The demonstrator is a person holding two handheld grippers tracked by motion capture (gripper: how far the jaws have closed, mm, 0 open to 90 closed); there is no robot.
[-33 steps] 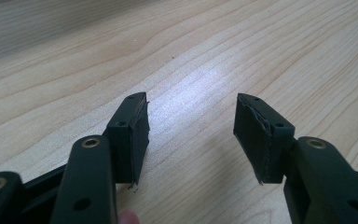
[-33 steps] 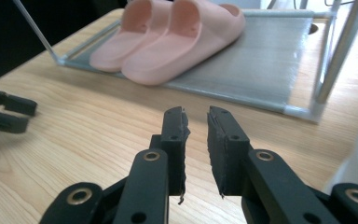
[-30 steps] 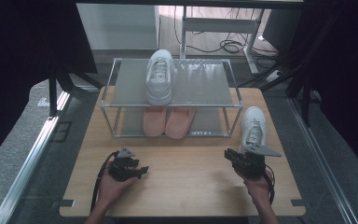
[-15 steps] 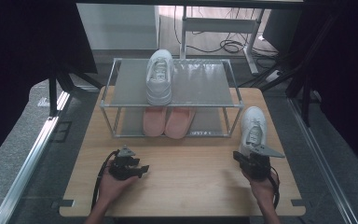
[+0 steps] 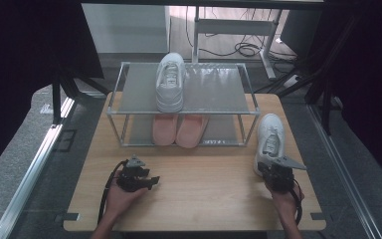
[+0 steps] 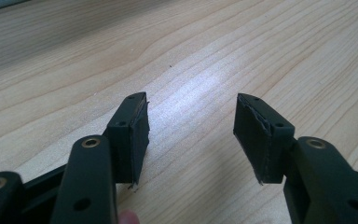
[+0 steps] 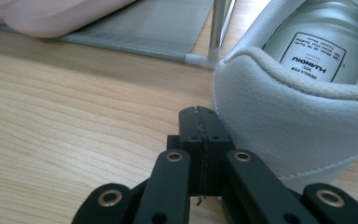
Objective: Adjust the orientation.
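High view shows a wooden table (image 5: 204, 199) with a two-level shoe rack (image 5: 214, 89) at its far part. One white sneaker (image 5: 170, 82) stands on the top shelf, and a pair of pink slippers (image 5: 179, 130) lies on the lower shelf under it. A second white sneaker (image 5: 269, 139) stands on the table just beside the right end of the rack. Its long axis runs from near to far, the toe points away from the person and the heel is toward the near edge.

The right gripper (image 5: 274, 172) is at this heel, held by the right hand (image 5: 286, 199). In the right gripper view the two jaws are pressed together with nothing between them, and the heel of the second white sneaker (image 7: 298, 126) is just beside them on the right; I cannot tell if it touches them.

The left gripper (image 5: 146, 180) rests low on the table at the near left, well apart from both sneakers. In the left gripper view its jaws stand wide apart over bare wood
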